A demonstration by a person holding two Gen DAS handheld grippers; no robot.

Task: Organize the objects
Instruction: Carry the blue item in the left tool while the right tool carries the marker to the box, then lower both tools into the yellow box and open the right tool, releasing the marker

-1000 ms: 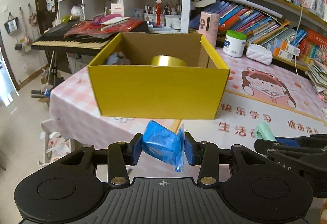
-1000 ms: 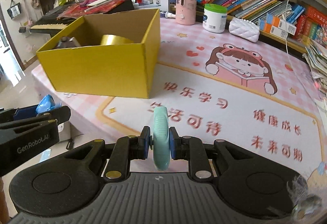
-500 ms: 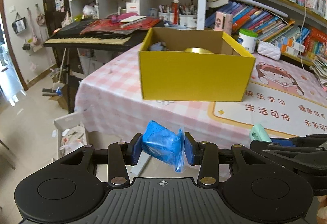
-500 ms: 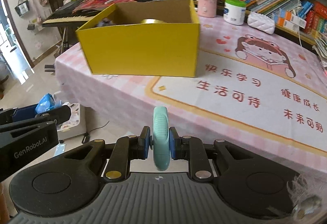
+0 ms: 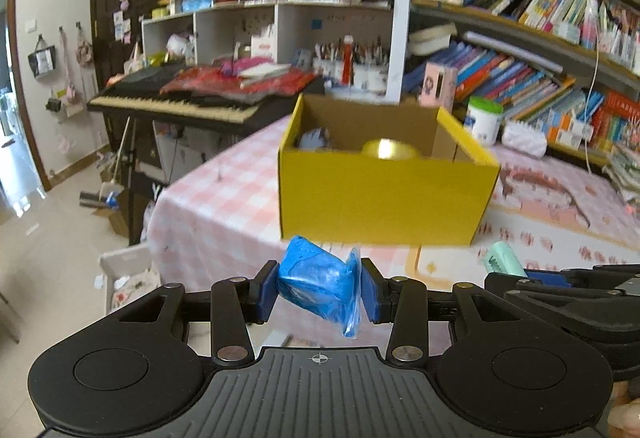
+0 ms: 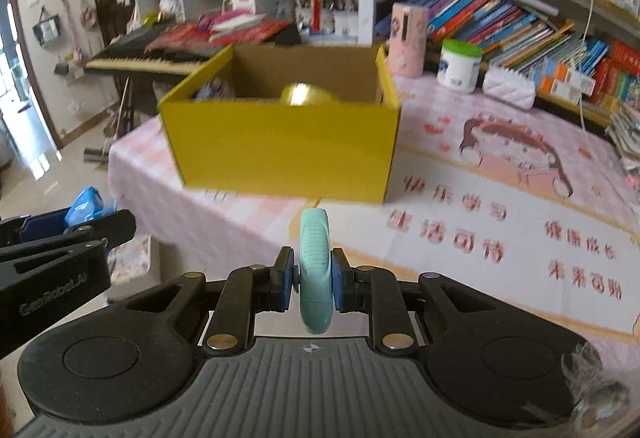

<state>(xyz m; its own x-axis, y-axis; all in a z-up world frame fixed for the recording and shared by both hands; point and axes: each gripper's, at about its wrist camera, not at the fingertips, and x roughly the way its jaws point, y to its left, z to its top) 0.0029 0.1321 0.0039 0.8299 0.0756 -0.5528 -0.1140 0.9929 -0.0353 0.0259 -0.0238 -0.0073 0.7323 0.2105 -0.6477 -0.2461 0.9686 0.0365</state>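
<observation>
A yellow cardboard box (image 5: 384,198) (image 6: 280,150) stands open on the pink table, with a gold tape roll (image 5: 388,150) (image 6: 306,94) and a greyish item inside. My left gripper (image 5: 318,288) is shut on a blue plastic-wrapped packet (image 5: 316,284), held short of the box's front wall and off the table's edge. My right gripper (image 6: 312,274) is shut on a flat mint-green object (image 6: 315,270) held edge-on, in front of the box's right corner. Each gripper shows at the other view's side, the packet (image 6: 86,204) and green object (image 5: 502,258) with them.
The pink checked tablecloth (image 6: 480,222) carries a cartoon print with red characters. A pink canister (image 6: 408,40), a white green-lidded jar (image 6: 458,66) and a white quilted pouch (image 6: 508,86) stand behind the box. Bookshelves run along the right; a keyboard piano (image 5: 176,106) lies left.
Both grippers first drew back from the box, then came nearer again; the box now looks larger than half a second ago. Both grips are unchanged.
</observation>
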